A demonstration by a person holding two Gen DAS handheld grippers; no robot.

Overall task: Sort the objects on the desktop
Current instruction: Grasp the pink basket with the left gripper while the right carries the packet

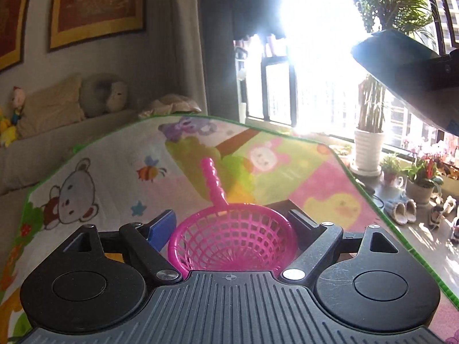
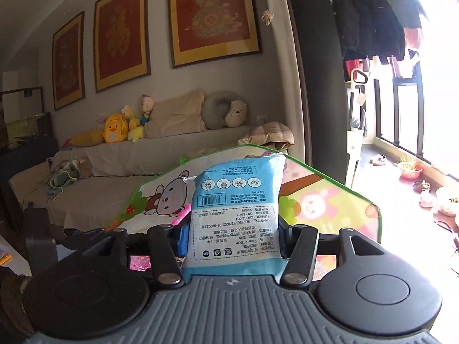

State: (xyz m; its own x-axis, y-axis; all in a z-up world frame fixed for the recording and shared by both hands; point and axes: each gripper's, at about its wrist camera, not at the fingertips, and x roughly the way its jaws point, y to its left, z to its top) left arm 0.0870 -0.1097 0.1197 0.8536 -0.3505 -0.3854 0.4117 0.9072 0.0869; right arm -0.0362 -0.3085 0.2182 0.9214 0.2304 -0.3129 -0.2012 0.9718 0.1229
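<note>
A: What is seen nearest the left wrist camera?

B: A ribbed grey housing with two round black discs is seen first. Just beyond it, the left gripper [image 1: 232,229] is closed on a pink sieve [image 1: 232,240], a round bowl of glossy plastic lattice, clamped at both sides between a blue pad and a black one. Its beaded handle is pointed away over the play mat [image 1: 330,183].

A: And on the right?

B: The right gripper [image 2: 232,238] is clamped on a wipes packet [image 2: 238,209], a soft, crinkled, pale blue pouch printed with a barcode and small text, held upright. A bit of pink lattice is glimpsed below its left finger.

A: What lies under them?

B: A smooth, cartoon-printed mat with a green border is spread below both grippers; bears, a bee and a rabbit are shown.

A: Farther off?

B: A fabric-draped sofa [image 2: 114,177] with plush toys is seen, then three framed pictures [image 2: 212,17] in red and gold on a grey wall. A glaring window [image 1: 315,57] and a palm in a white ribbed pot [image 1: 368,149] are seen from the left.
</note>
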